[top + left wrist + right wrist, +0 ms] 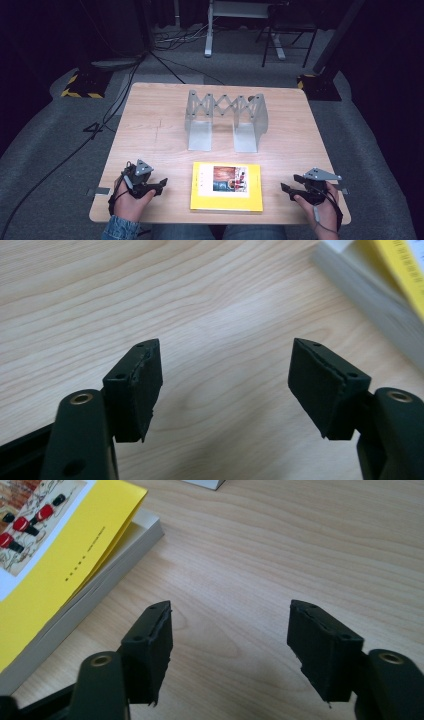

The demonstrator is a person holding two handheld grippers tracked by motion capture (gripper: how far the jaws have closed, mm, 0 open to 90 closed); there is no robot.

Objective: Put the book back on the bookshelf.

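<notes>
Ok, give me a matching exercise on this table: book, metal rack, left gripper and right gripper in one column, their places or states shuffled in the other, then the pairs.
Things:
1. book
2. metal rack
3. left gripper
4. right gripper

Places or states:
A. stands upright past the middle of the table, on the far side of the yellow cover
B. fingers open, nothing between them, at the book's right edge
C. lies flat near the front edge, yellow cover up
D. fingers open, nothing between them, at the book's left edge

Pairs: 1-C, 2-A, 3-D, 4-B
</notes>
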